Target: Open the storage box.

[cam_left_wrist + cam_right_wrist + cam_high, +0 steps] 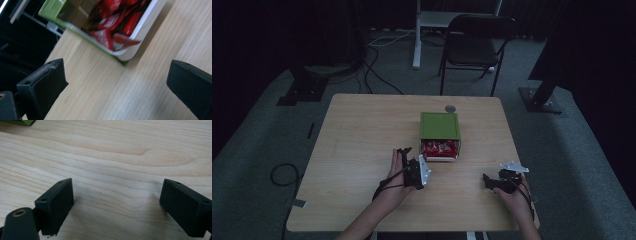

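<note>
Here the left tool (408, 159) hovers with jaws wide apart and empty, just beside the green box's (439, 125) pulled-out white drawer (147, 23) of red wrappers (440, 148). The right tool (497, 181), also spread and empty, sits well apart over bare table (120, 157). A tilted approach could nudge the light box instead of catching a wrapper.

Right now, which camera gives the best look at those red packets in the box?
The left gripper view: the red packets lie close up, heaped in the white tray that slides out of the green box. The high view shows them as a small red patch. The right gripper view catches just a green corner.
</note>
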Action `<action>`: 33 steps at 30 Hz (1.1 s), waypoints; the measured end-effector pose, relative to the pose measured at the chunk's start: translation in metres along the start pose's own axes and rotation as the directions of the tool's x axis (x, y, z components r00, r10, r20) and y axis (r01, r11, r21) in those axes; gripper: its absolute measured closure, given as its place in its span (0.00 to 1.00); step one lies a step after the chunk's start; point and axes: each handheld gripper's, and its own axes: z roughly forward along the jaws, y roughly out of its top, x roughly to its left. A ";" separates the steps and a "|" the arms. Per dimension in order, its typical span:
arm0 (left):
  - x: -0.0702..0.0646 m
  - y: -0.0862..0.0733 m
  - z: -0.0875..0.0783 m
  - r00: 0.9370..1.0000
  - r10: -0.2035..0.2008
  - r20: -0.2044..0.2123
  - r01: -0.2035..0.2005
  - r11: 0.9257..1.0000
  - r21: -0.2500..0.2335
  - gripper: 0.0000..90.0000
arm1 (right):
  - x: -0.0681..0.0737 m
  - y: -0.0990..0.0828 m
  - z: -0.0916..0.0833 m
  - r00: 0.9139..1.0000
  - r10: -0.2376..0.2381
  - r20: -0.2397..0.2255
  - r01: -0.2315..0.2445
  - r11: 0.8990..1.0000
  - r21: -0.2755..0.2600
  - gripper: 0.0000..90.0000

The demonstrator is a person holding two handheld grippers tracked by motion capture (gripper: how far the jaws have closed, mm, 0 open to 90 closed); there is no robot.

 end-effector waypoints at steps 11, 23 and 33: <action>-0.019 0.015 0.003 0.995 0.102 0.003 -0.102 0.994 -0.032 0.04 | 0.000 0.000 0.000 1.000 0.000 0.000 0.000 1.000 0.000 0.13; -0.033 0.027 0.012 0.967 0.256 0.006 -0.255 0.965 -0.059 0.19 | 0.000 0.000 0.000 1.000 0.000 0.000 0.000 1.000 0.000 0.13; -0.038 0.029 0.024 0.953 0.302 -0.006 -0.302 0.951 -0.069 0.39 | 0.000 0.000 0.000 1.000 0.000 0.000 0.000 1.000 0.000 0.13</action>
